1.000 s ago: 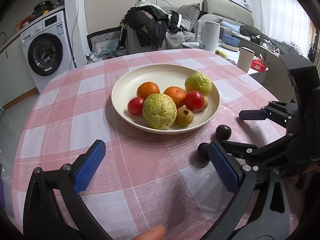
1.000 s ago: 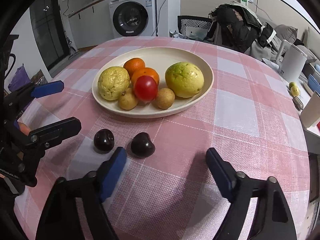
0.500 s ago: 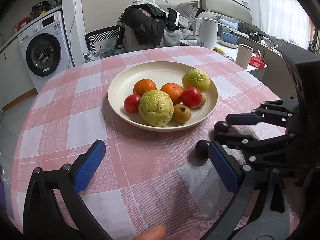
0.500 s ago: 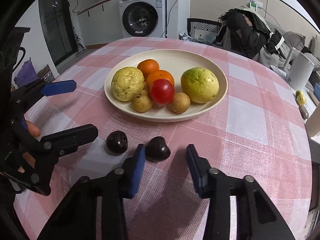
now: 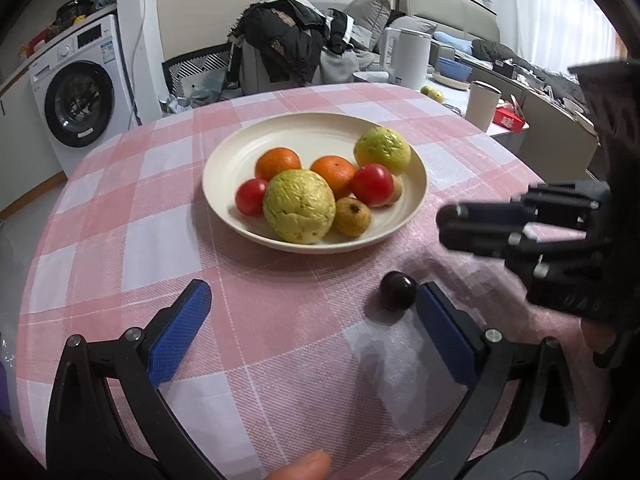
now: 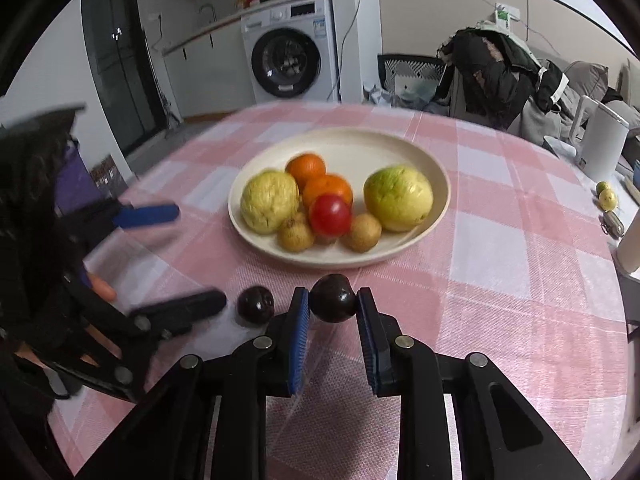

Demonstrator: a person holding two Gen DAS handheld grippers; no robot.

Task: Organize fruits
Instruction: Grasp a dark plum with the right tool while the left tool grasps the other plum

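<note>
My right gripper (image 6: 333, 307) is shut on a dark plum (image 6: 333, 296), which sits between its blue pads just in front of the cream plate (image 6: 400, 140). A second dark plum (image 6: 256, 305) lies on the cloth to its left. In the left wrist view that plum (image 5: 397, 291) rests beside the right pad of my open left gripper (image 5: 312, 320), which holds nothing. The plate (image 5: 224, 160) carries two guavas, two oranges, two tomatoes and small brown fruits. The right gripper (image 5: 450, 226) reaches in from the right there, and its plum is hidden.
A pink and white checked cloth (image 5: 160, 240) covers the round table. A washing machine (image 5: 76, 100) stands at the back left, and a chair piled with clothes (image 5: 288, 48) is behind the table. A white kettle (image 6: 604, 140) and a cup (image 5: 484, 104) stand off the table's right side.
My right gripper's jaws have closed from wide open onto the right-hand plum, which no longer lies on the cloth in the left wrist view. The left gripper has stayed open and nearly still.
</note>
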